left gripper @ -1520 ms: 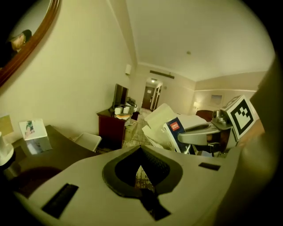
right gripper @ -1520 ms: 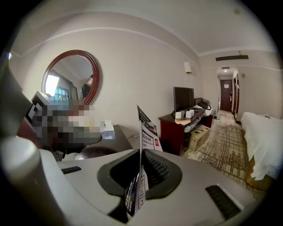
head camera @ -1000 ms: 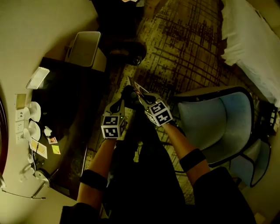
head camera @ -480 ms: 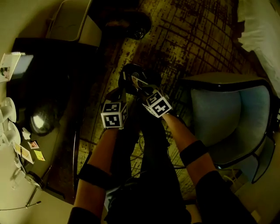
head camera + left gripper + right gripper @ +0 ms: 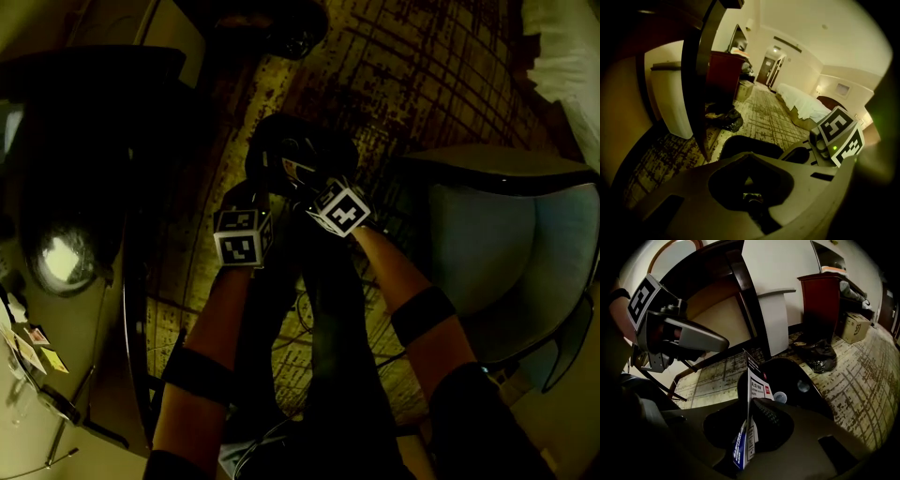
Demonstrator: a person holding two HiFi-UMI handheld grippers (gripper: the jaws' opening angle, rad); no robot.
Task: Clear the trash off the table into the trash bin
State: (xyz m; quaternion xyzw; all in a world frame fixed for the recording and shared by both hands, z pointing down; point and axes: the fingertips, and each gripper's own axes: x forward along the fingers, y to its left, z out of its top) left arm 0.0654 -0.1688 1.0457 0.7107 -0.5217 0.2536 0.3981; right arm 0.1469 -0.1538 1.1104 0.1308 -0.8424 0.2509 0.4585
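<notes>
Pinches, with the right gripper [image 5: 750, 404], a thin, stiff, glossy printed card [image 5: 757, 386]; has just let the jaws ease slightly wider while pressing both flat faces. Keeps the left gripper [image 5: 749, 157] clamped together on nothing. Hovers both over woven carpet [image 5: 862, 380] with a dark grid pattern and a round, smooth black trash bin [image 5: 787, 371]. Holds the card on edge above the bin's mouth, long axis along the jaws, far corner aimed forward and up.
</notes>
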